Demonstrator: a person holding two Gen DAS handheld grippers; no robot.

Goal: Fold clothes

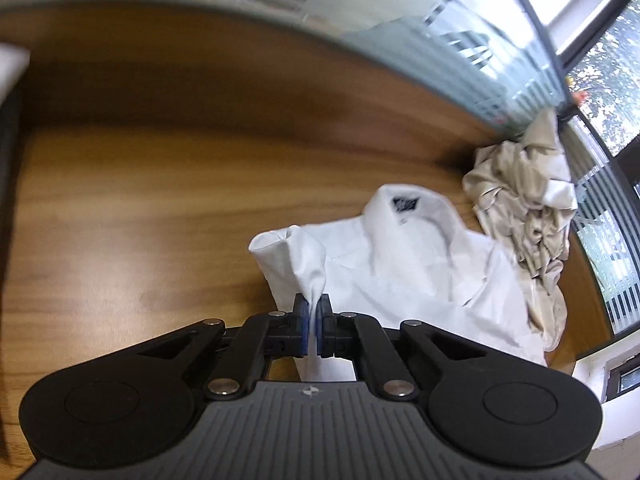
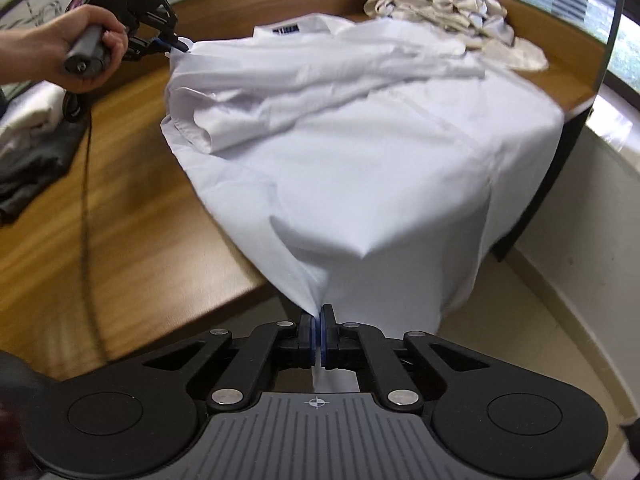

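Black right gripper [image 2: 318, 330] pinches smooth white shirt [image 2: 360, 152] hem, crumpled.

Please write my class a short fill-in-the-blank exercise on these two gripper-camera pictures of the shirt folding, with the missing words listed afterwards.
1. Both the left gripper and the right gripper are shut on the ____ collared cotton shirt.
2. The shirt lies on a ____ table.
3. Behind the shirt's collar sits a crumpled ____ garment.
4. In the right wrist view a bare ____ holds the left gripper's handle.

Missing words: white; wooden; beige; hand
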